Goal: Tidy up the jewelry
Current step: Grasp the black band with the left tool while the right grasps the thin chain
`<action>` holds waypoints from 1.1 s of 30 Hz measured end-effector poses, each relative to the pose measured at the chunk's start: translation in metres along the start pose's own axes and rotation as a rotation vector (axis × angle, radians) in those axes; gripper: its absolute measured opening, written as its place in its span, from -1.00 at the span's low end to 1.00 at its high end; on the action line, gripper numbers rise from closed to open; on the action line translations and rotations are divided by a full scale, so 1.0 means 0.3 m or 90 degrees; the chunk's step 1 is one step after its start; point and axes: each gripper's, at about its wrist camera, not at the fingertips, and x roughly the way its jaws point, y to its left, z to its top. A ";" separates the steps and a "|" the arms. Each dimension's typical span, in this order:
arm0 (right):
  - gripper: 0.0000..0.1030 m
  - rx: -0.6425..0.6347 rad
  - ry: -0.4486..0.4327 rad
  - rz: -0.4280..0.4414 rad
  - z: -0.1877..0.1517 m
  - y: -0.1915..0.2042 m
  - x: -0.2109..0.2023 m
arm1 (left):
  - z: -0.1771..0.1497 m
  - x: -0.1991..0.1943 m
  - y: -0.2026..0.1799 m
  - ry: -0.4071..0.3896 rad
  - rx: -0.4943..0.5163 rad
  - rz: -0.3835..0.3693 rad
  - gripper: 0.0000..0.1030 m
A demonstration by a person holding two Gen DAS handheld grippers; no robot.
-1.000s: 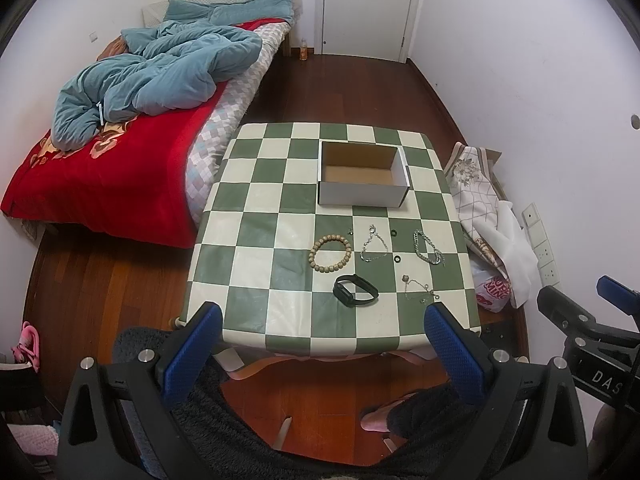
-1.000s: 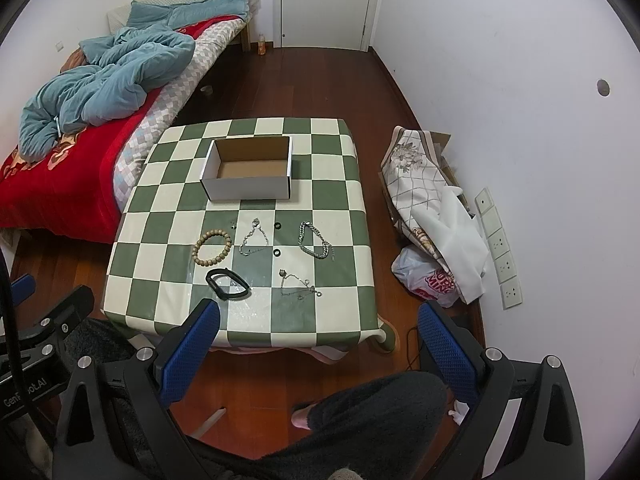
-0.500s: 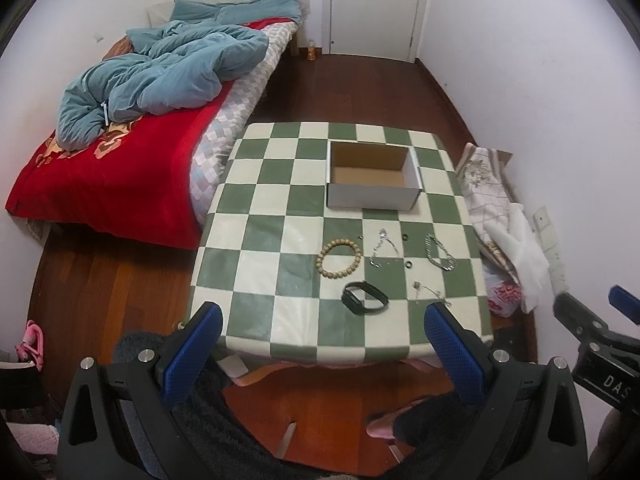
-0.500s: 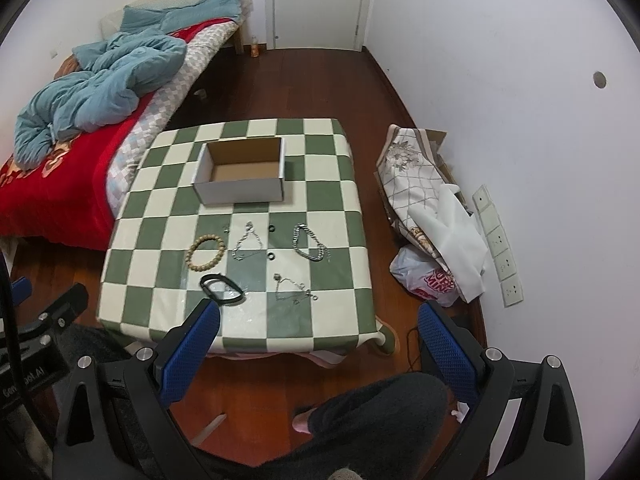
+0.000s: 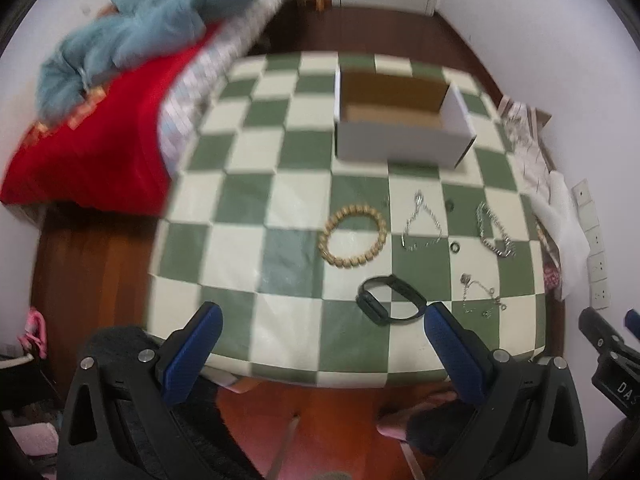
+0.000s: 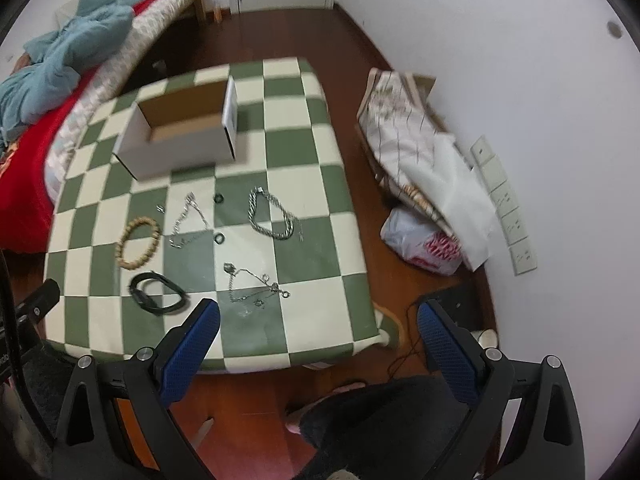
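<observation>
The checkered table (image 5: pixel 240 216) is carrying an open cardboard box (image 5: pixel 400 140) toward its far side, with the jewelry lying loose nearer the person: a wooden bead bracelet (image 5: pixel 353 237), a black wristband (image 5: pixel 390 299), a thick silver chain (image 6: pixel 274 220) and two thinner chains. The left gripper (image 5: pixel 320 344) and right gripper (image 6: pixel 320 340) are hovering spread wide, gripping nothing

Green-and-cream checks cover the tabletop (image 5: pixel 248 184). The box (image 5: pixel 400 146) is white outside, brown inside. Tan beaded bracelet (image 5: pixel 353 237), black band (image 5: pixel 390 300), silver chain (image 6: pixel 274 220). Blue pads on the black left tool (image 5: pixel 320 352) and right tool (image 6: pixel 318 344). Red bedspread (image 5: pixel 96 148), teal blanket (image 5: pixel 132 28).
</observation>
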 end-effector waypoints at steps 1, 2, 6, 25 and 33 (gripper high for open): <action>0.95 0.004 0.010 -0.001 0.003 -0.001 0.043 | 0.005 0.037 0.003 0.017 -0.007 -0.004 0.98; 0.95 0.009 0.020 0.001 0.001 0.000 0.087 | 0.009 0.082 0.008 0.040 -0.019 -0.021 0.98; 0.91 0.033 0.062 0.026 -0.003 -0.001 0.241 | 0.007 0.208 0.013 0.102 -0.061 -0.075 0.96; 0.44 0.027 0.128 0.078 -0.048 0.052 0.488 | -0.046 0.378 -0.070 0.142 -0.033 -0.098 -0.81; 0.14 0.012 0.105 0.130 -0.024 0.152 0.488 | -0.057 0.344 -0.007 0.070 0.036 0.029 -0.82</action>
